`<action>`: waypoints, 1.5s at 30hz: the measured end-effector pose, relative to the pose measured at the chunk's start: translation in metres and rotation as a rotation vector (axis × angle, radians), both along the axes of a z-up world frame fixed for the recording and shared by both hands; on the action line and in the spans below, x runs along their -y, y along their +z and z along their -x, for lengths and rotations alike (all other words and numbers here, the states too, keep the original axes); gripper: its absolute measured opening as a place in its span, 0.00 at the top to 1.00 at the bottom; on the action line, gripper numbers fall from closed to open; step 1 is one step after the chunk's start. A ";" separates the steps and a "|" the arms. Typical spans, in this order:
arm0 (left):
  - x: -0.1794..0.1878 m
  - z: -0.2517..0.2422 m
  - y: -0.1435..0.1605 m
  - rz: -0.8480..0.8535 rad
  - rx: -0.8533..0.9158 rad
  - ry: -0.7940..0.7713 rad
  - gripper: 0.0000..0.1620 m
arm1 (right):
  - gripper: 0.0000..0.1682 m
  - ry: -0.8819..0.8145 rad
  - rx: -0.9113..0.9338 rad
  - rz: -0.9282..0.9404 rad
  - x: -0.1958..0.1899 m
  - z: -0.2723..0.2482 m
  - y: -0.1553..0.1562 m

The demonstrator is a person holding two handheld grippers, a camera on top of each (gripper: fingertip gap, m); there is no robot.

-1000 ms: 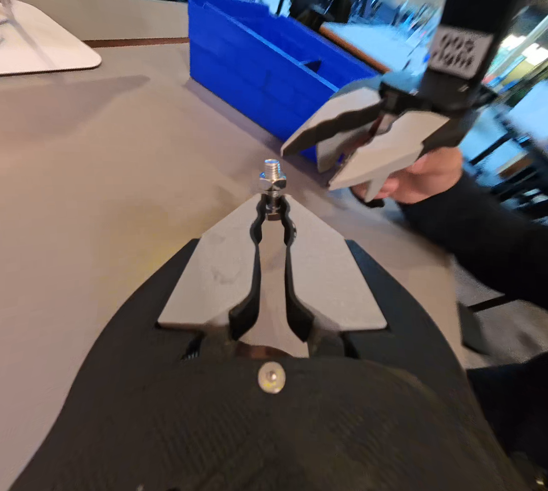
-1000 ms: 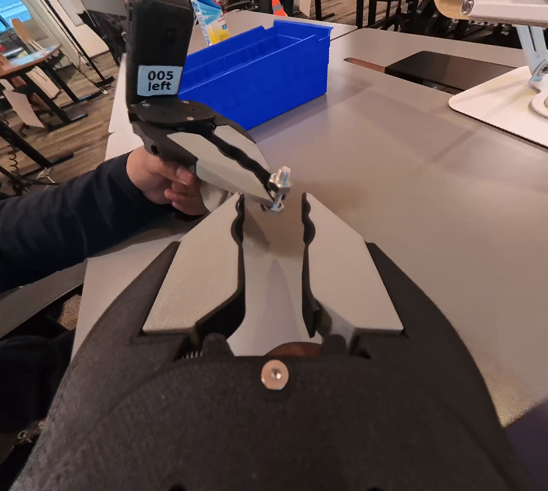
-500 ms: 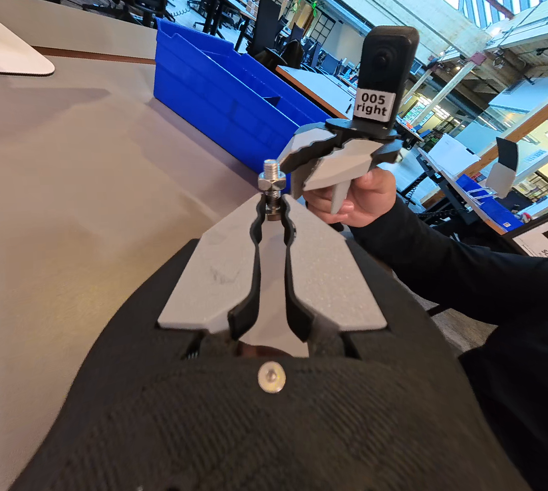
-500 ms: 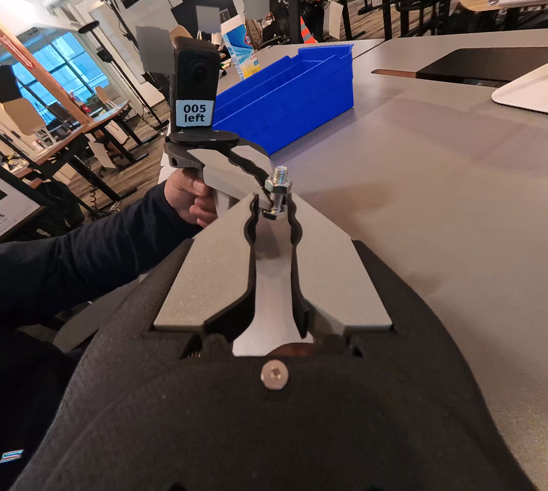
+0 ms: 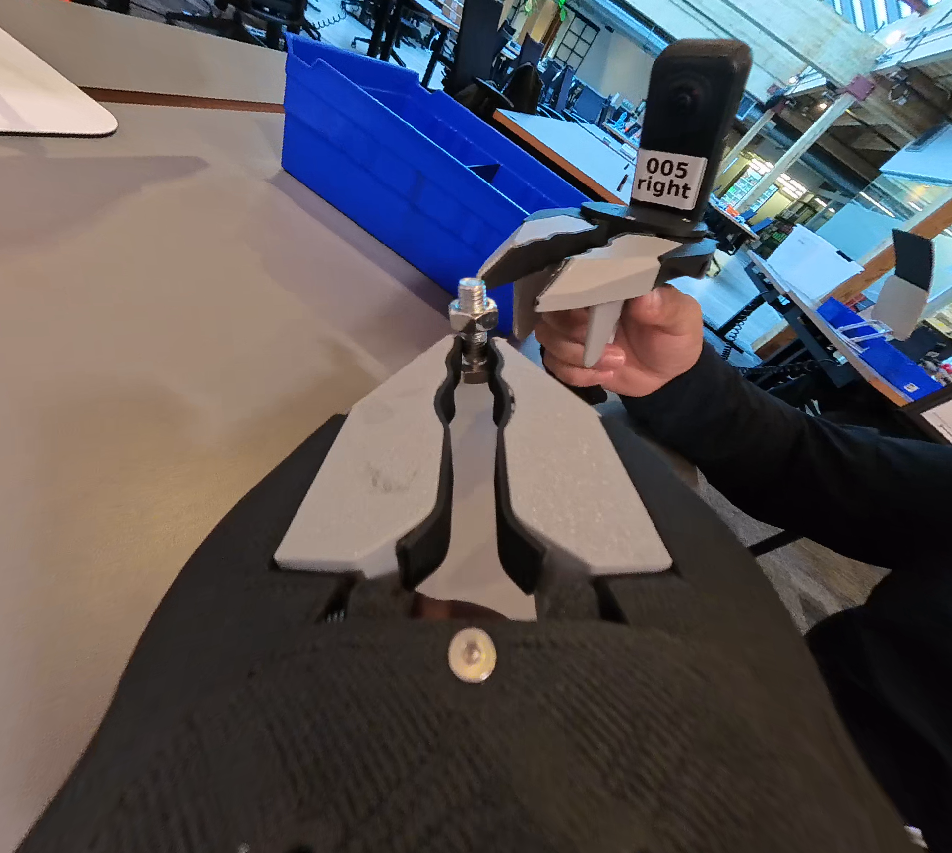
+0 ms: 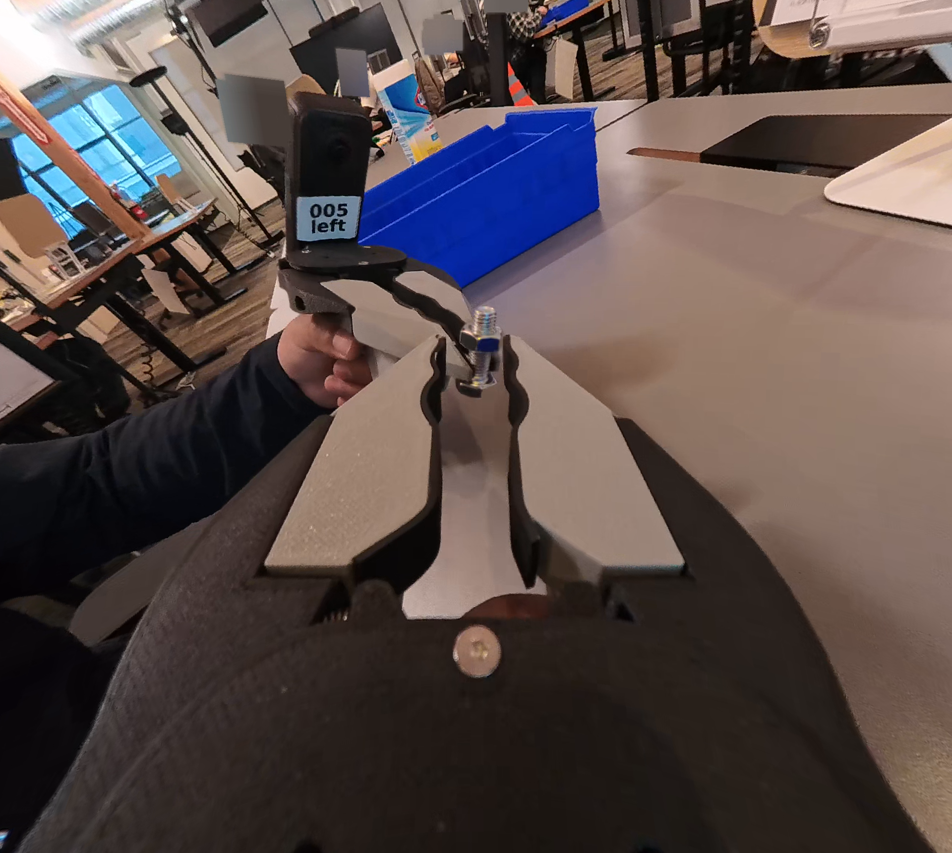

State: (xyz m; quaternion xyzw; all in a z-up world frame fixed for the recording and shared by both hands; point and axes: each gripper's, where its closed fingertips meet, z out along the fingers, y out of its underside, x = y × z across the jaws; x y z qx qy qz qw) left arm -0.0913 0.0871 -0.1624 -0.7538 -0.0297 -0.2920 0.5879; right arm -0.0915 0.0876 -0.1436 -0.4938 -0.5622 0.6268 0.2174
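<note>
In the left wrist view, the bolt (image 5: 473,339) is pinched upright near its lower end between the tips of the left gripper (image 5: 473,364), above the grey counter (image 5: 154,364). A nut (image 5: 473,315) is seen threaded on the shank, with bare thread standing above it. The right gripper (image 5: 502,279) is held in a hand (image 5: 628,344) to the right, its fingers (image 5: 525,251) spread, one tip just beside the top of the bolt. A blue bin (image 5: 402,189) is set on the counter behind, and a white base (image 5: 46,107) lies at the far left.

In the right wrist view, the right gripper (image 6: 473,354) is shown with its fingers (image 6: 371,457) parted on either side of the nut (image 6: 479,341); whether they touch it cannot be told. The bolt (image 6: 481,354) is clamped below the nut by the left gripper (image 6: 466,367), which is gripped by a hand (image 6: 319,364) at the left. The blue bin (image 6: 489,199) sits beyond, with a white and blue canister (image 6: 407,117) behind it.
</note>
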 end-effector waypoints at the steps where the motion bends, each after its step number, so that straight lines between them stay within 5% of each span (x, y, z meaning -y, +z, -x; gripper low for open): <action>1: 0.000 -0.002 -0.001 0.002 -0.009 -0.007 0.96 | 0.89 0.008 0.007 -0.002 0.002 0.000 -0.002; 13: 0.000 -0.014 -0.002 -0.006 -0.035 -0.041 0.95 | 0.91 0.010 0.051 0.004 0.004 0.002 -0.011; 17: 0.002 -0.012 0.002 -0.012 0.002 -0.048 0.85 | 0.91 -0.017 0.045 -0.018 -0.001 0.002 -0.010; 24: 0.002 -0.015 -0.008 0.020 -0.058 -0.067 0.81 | 0.91 0.041 0.011 0.001 0.007 -0.002 -0.002; 31: 0.006 -0.027 -0.002 -0.041 -0.137 -0.120 0.89 | 0.91 0.082 -0.005 -0.015 0.014 -0.006 0.002; 45: 0.001 -0.012 -0.002 -0.035 -0.198 -0.013 0.90 | 0.86 0.019 -0.025 -0.013 0.004 -0.003 0.005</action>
